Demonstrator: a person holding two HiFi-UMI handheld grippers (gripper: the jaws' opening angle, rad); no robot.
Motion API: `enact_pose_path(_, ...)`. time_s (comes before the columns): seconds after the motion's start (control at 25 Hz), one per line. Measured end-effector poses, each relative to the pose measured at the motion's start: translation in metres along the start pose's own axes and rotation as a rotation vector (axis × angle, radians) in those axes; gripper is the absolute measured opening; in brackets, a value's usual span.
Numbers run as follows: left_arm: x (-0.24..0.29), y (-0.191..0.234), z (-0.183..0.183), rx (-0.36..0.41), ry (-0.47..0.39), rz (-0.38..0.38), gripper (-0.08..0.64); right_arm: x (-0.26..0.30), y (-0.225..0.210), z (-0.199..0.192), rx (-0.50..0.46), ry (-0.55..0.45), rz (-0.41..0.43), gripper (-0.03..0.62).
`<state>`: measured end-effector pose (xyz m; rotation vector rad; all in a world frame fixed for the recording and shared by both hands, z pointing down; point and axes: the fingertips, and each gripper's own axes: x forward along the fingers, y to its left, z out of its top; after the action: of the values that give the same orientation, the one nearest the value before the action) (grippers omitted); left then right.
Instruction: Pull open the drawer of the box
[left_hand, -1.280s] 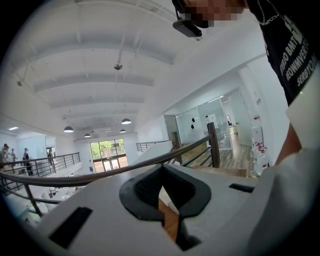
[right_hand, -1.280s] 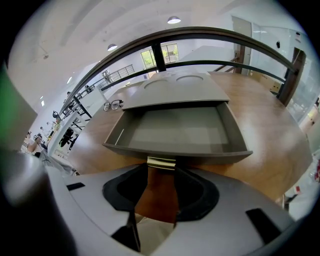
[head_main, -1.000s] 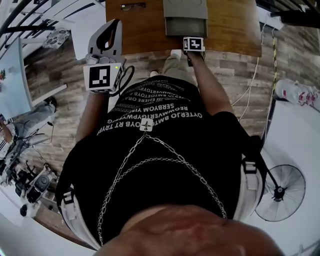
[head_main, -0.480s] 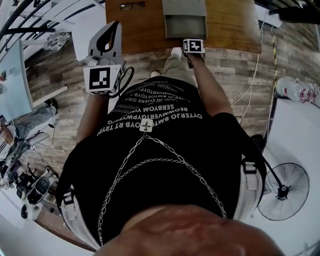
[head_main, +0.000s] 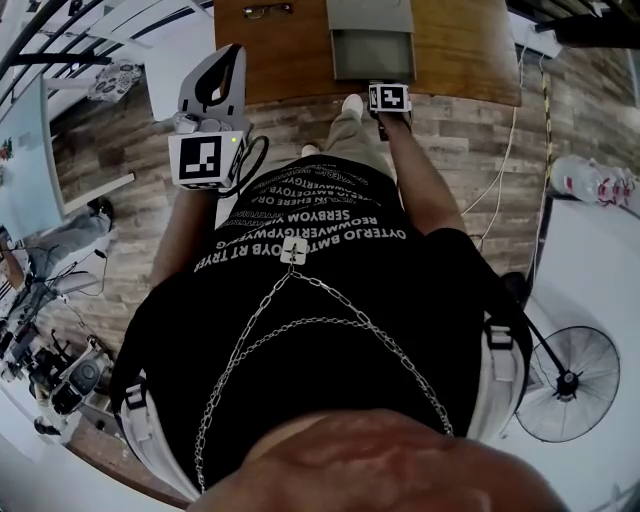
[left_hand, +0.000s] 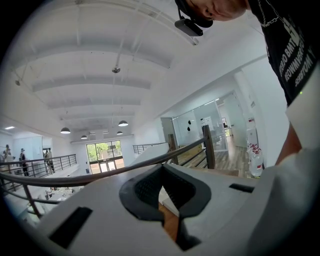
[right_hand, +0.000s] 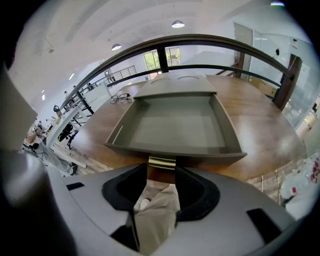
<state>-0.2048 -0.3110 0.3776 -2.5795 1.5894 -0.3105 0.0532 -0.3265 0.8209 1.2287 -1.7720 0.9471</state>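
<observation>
A wooden bench (head_main: 460, 50) stands on a plank floor (head_main: 130, 130). The box (head_main: 370, 12) sits on the bench; its drawer (head_main: 372, 52) is pulled out towards the person and is empty. The right gripper (right_hand: 161, 167) points down in front of the box. Its jaws are apart and have just opened a little further. The brass drawer handle (right_hand: 161, 162) lies just beyond the tips, not clamped. The left gripper (head_main: 230, 52) is left of the box, off the bench, jaws together on nothing. Glasses (head_main: 265, 11) lie left of the box.
</observation>
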Motion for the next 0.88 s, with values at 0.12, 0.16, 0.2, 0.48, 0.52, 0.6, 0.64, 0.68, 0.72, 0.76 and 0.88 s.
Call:
enact_pose_path(0.12, -0.004, -0.004, 0.002, -0.003, -0.023, -0.002, 0.006, -0.013, 0.003, -0.003, -0.031, -0.009, 0.013, 0.192)
enact_pose_path(0.16, -0.005, -0.006, 0.005, -0.012, -0.035, 0.000, 0.005, -0.020, 0.004, -0.005, -0.043, -0.013, 0.015, 0.193)
enact_pose_path(0.2, -0.006, -0.007, 0.008, -0.030, -0.047, 0.004, 0.006, -0.028, 0.005, -0.005, -0.053, -0.023, 0.014, 0.193)
enact_pose_path(0.48, -0.010, -0.014, 0.008, -0.031, -0.084, -0.020, 0.006, -0.118, 0.023, 0.049, -0.097, -0.294, -0.012, -0.001)
enact_pose_path(0.52, -0.009, -0.016, 0.011, -0.033, -0.091, -0.024, 0.006, -0.136, 0.027, 0.064, -0.108, -0.354, -0.009, -0.005)
enact_pose_path(0.6, -0.005, -0.020, 0.018, -0.028, -0.112, -0.033, 0.006, -0.178, 0.036, 0.096, -0.136, -0.486, 0.006, -0.005)
enact_pose_path(0.64, -0.004, -0.023, 0.023, -0.022, -0.123, -0.038, 0.006, -0.201, 0.041, 0.111, -0.156, -0.555, 0.014, -0.005)
enact_pose_path(0.68, -0.002, -0.027, 0.028, -0.022, -0.135, -0.043, 0.006, -0.224, 0.045, 0.125, -0.177, -0.623, 0.018, -0.005)
enact_pose_path(0.72, 0.000, -0.031, 0.035, -0.030, -0.147, -0.048, 0.006, -0.247, 0.048, 0.137, -0.200, -0.686, 0.018, -0.005)
enact_pose_path(0.76, 0.002, -0.035, 0.042, -0.040, -0.158, -0.053, 0.006, -0.269, 0.049, 0.148, -0.222, -0.740, 0.016, -0.005)
enact_pose_path(0.88, 0.009, -0.055, 0.071, -0.020, -0.202, -0.061, 0.006, -0.331, 0.048, 0.174, -0.284, -0.874, 0.001, -0.006)
